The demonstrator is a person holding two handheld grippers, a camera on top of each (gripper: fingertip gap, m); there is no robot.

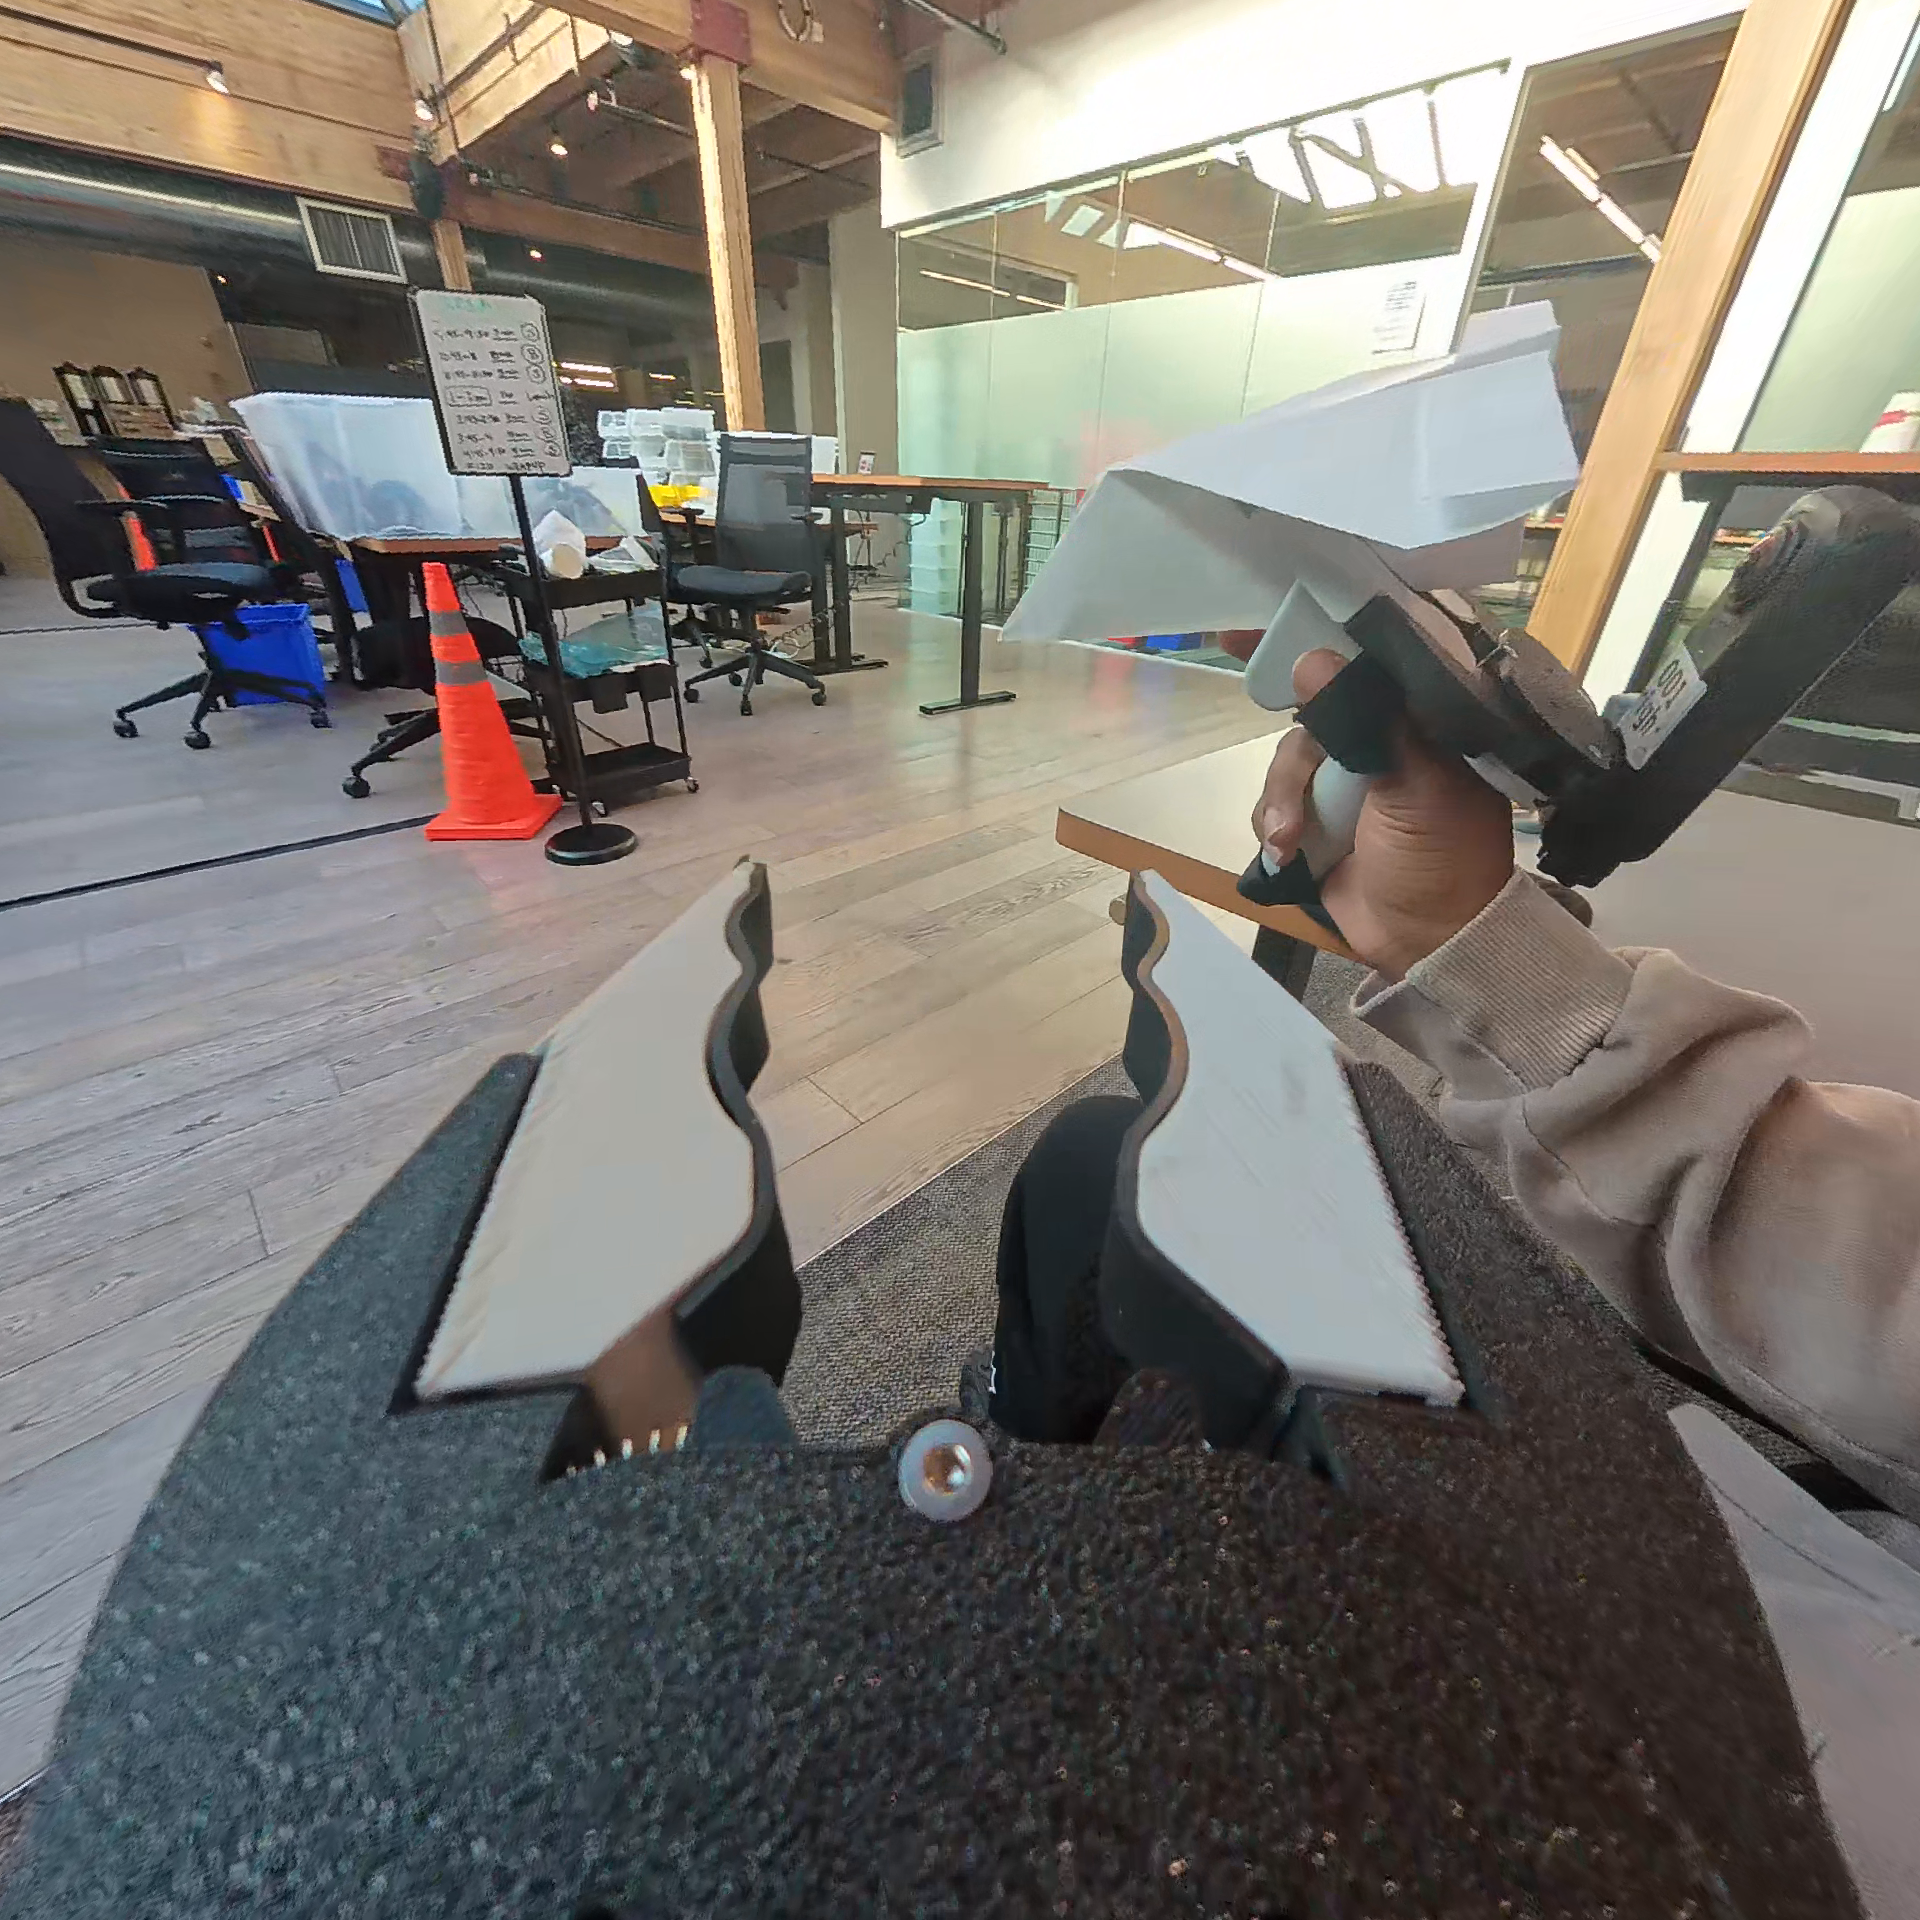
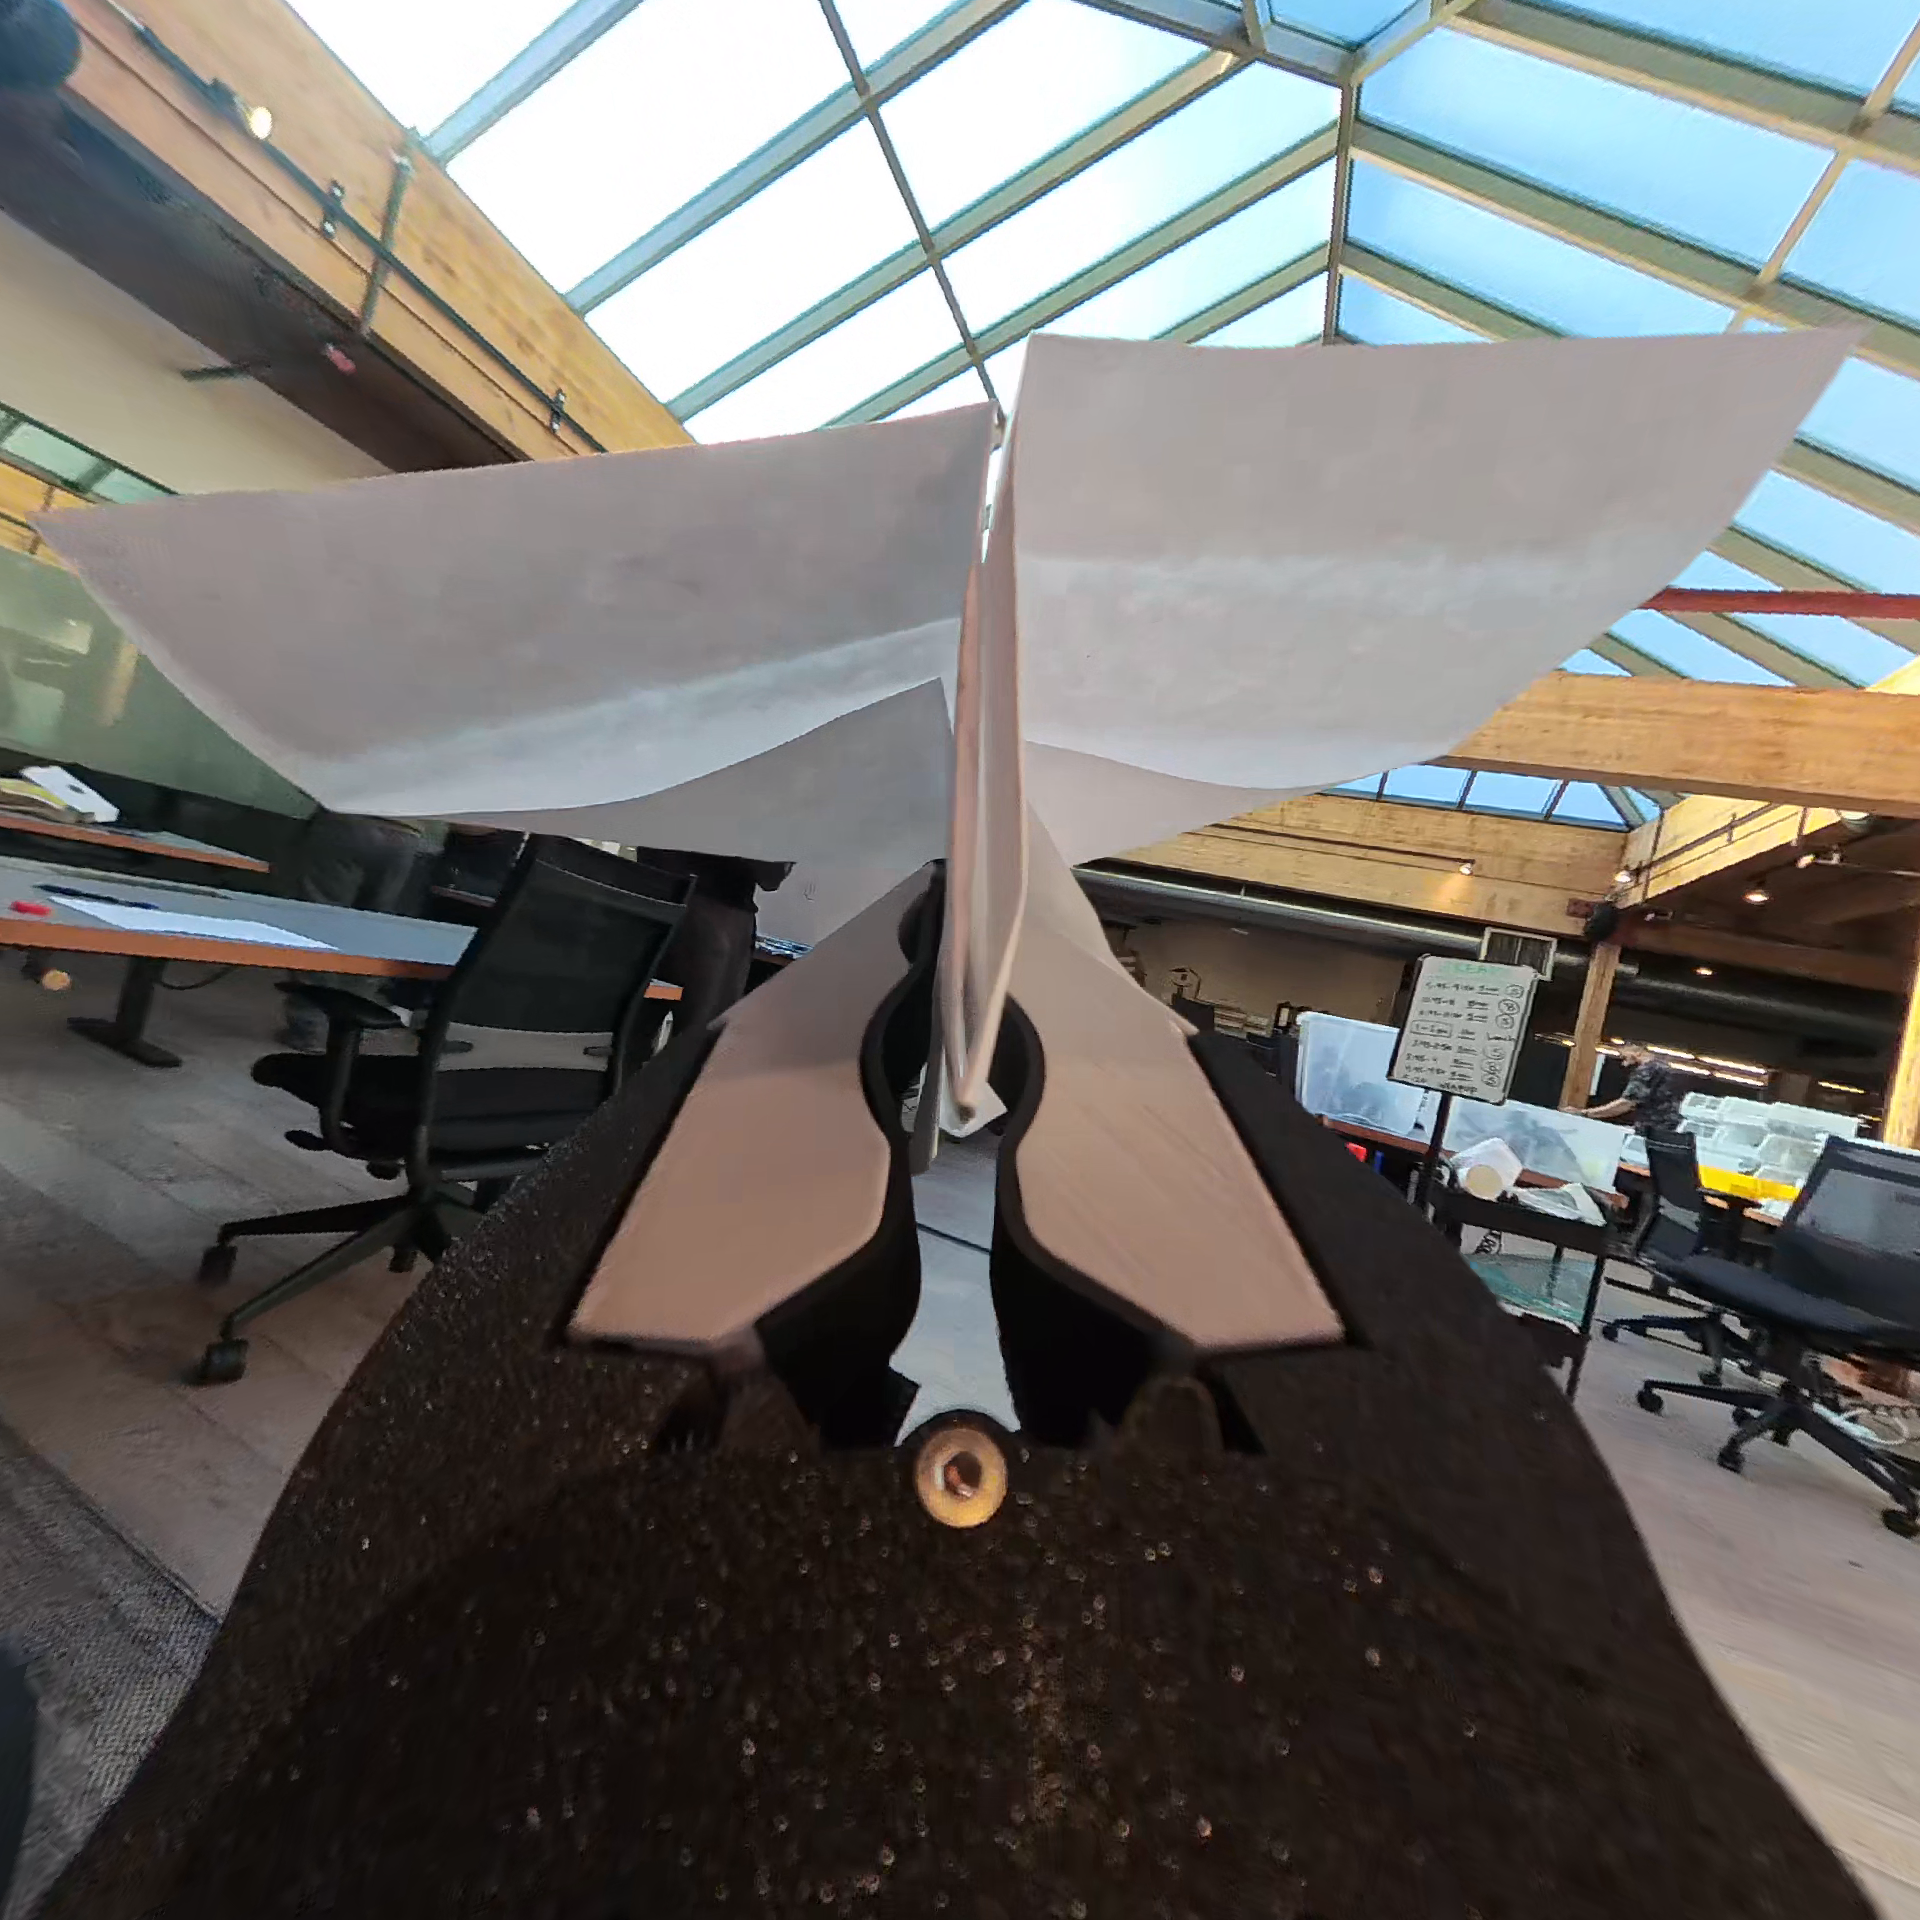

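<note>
Right wrist: gripper (image 2: 971, 935) clamps paper plane (image 2: 1299, 582).

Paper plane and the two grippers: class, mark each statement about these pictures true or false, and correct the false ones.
1. The right gripper is shut on the folded keel of the white paper plane. True.
2. The left gripper holds a sheet of paper. False: it is open and empty, with bare floor beyond its fingers.
3. The plane's wings spread to either side above the right gripper. True.
4. The orange traffic cone lies tipped over. False: it stands upright on the wooden floor.
5. A hand grips the right gripper's handle. True.
</note>
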